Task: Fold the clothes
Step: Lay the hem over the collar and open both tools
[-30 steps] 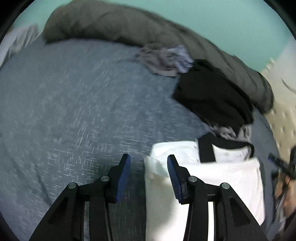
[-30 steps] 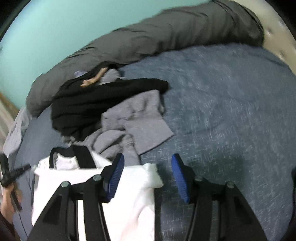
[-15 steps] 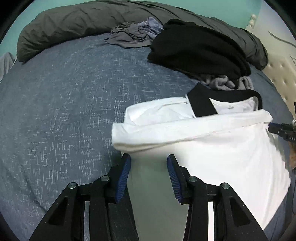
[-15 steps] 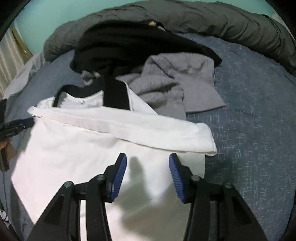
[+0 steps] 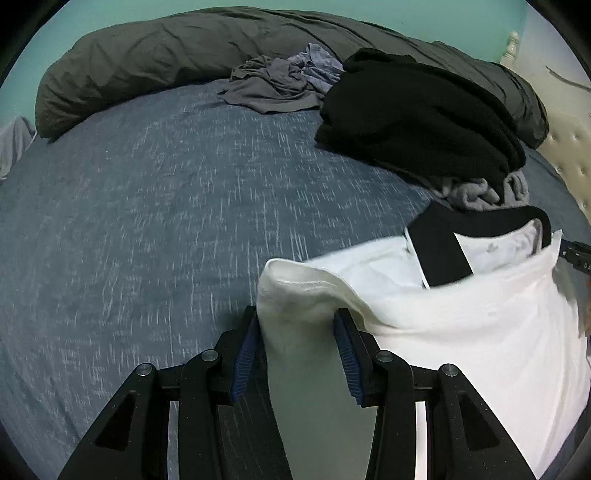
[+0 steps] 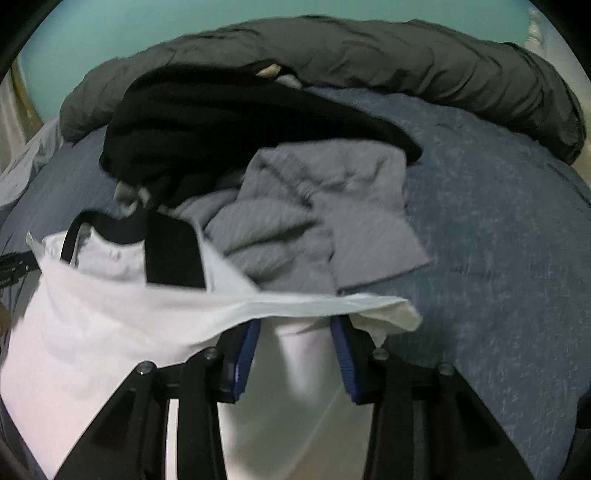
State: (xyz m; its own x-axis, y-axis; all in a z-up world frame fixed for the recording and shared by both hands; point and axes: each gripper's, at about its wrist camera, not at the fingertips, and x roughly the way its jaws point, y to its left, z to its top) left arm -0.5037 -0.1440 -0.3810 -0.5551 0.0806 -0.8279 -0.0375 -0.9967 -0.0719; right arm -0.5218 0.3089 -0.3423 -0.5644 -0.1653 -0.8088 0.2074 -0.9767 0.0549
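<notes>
Surface: bed with a blue-grey heathered sheet (image 5: 155, 206), the landmark for everything here. Far edge of the sheet: rolled dark grey duvet (image 5: 177, 48), teal wall (image 5: 110, 11) behind it. At the sheet's far left edge, a bit of pale fabric (image 5: 14, 144). Mid-far on the sheet: crumpled grey-purple garment (image 5: 273, 85), right of it a black garment (image 5: 413, 114) piled over a grey knit one (image 6: 314, 218). Right of the sheet: cream tufted headboard (image 5: 569, 144).

Task item: white shirt with black collar (image 5: 461, 306), near right part of the sheet, folded edge raised.

Left gripper (image 5: 298, 354): jaws apart, shirt's left corner between them, pads not visibly pressing. Right gripper (image 6: 295, 360): jaws closing, shirt's right edge between them and draped over the tips.
</notes>
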